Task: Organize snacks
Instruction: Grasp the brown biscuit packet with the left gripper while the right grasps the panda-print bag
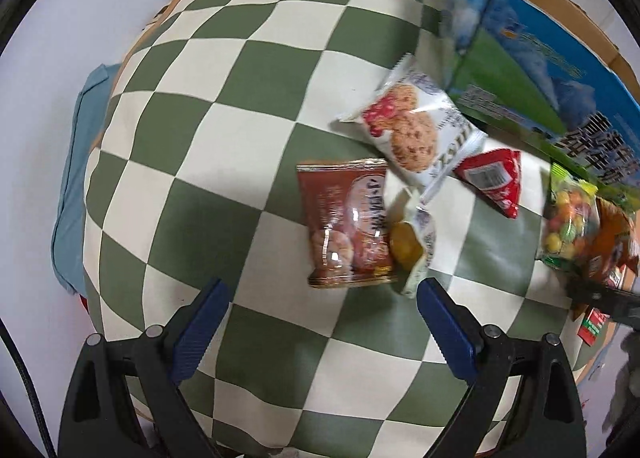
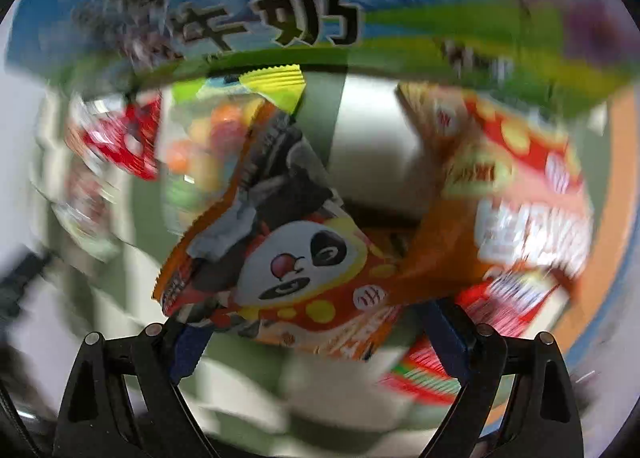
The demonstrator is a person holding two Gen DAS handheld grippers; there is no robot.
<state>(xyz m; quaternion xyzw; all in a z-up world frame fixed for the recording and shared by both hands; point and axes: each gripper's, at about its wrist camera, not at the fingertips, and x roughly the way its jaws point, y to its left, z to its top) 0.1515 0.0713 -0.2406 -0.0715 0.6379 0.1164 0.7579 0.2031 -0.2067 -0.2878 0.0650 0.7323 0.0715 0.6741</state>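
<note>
Both jaws hanging spread: right gripper (image 2: 312, 332) straddling panda pack (image 2: 280, 270), should be centring before pinching; left gripper (image 1: 320, 322) above brown pack (image 1: 346, 226).

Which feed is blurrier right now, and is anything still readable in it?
Right wrist view: heavy motion smear, worst at the edges; only the panda packet near the centre reads clearly. Left wrist view: much sharper, mild blur on the cookie packet and the box; fisheye bends the checked cloth.
</note>
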